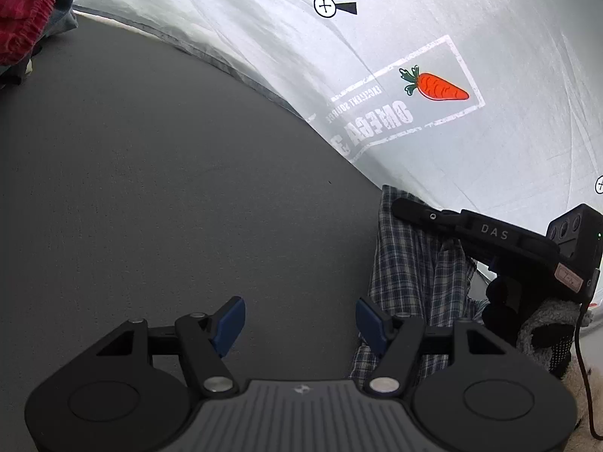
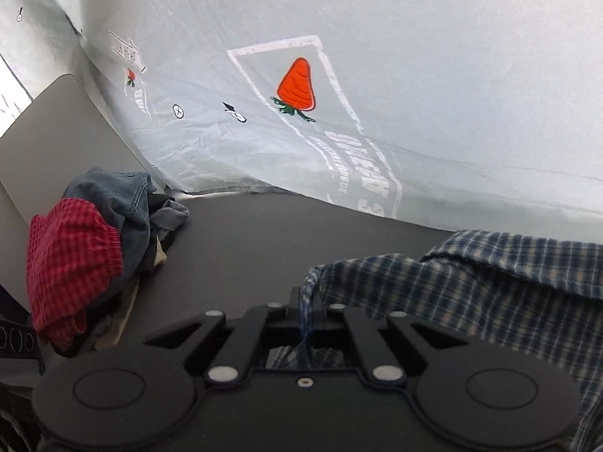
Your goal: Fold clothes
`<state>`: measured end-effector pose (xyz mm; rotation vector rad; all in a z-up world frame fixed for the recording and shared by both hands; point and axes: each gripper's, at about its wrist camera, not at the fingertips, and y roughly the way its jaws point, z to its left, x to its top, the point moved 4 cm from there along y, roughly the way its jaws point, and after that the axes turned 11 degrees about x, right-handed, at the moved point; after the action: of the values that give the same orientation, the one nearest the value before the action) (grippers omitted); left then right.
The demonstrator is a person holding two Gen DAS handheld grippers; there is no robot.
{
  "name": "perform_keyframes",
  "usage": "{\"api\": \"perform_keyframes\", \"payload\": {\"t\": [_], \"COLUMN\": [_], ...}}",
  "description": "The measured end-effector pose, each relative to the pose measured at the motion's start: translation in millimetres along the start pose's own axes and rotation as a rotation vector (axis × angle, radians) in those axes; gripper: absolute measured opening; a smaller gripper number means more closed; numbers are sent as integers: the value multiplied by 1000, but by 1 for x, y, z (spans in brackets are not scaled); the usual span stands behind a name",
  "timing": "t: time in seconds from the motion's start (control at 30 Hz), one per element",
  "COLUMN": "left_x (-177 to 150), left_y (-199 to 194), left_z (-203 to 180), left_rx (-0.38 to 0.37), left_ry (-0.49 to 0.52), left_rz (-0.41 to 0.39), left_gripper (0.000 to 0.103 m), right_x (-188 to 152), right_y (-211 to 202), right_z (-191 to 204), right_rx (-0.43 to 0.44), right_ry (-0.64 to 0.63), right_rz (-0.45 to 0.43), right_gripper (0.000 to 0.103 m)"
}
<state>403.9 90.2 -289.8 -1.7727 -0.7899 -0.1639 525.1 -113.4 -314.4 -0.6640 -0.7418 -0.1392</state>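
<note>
The right tool (image 2: 307,314) is clamped on an edge of the blue plaid shirt (image 2: 471,290), with a strip of the cloth pinched between its closed fingers and running back into the mechanism. The rest of the shirt spreads to the right over the dark bench (image 2: 264,237), rumpled, with one fold of cloth lying over another. In the left wrist view the left tool (image 1: 299,320) hangs with its blue fingers (image 1: 230,324) spread wide and nothing between them, over bare bench just beside the near edge of the same shirt. The right tool shows there too, reaching in from the right with a gloved hand (image 1: 546,331) behind it. A heap of other clothes (image 2: 94,233), a red checked piece on top of denim and grey ones, sits well apart at the far left of the bench, beside a pale sheet printed with carrots (image 2: 377,75). As I judge it, the step in hand is working this one shirt, with one edge taken and the other side free; whether it is being drawn out flat or brought over into a fold, the pictures do not settle. Either way, the next move calls for the left tool to take a matching edge or corner of the shirt, so the cloth moves evenly and does not bunch.
</note>
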Motion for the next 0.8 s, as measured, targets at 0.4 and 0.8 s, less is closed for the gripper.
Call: {"api": "perform_keyframes", "payload": {"t": [0.4, 0.8], "left_x": [-5, -51], "left_y": [1, -19], "left_z": [-55, -117], "left_rx": [-24, -269], "left_ry": [150, 141], "left_rz": [-39, -49], "left_gripper": [67, 65], "right_x": [18, -86], "right_y": [-93, -175], "right_z": [13, -13], "right_rx": [-193, -436], "right_ry": [-4, 258], "right_rz": [-236, -230], "right_gripper": [54, 6]}}
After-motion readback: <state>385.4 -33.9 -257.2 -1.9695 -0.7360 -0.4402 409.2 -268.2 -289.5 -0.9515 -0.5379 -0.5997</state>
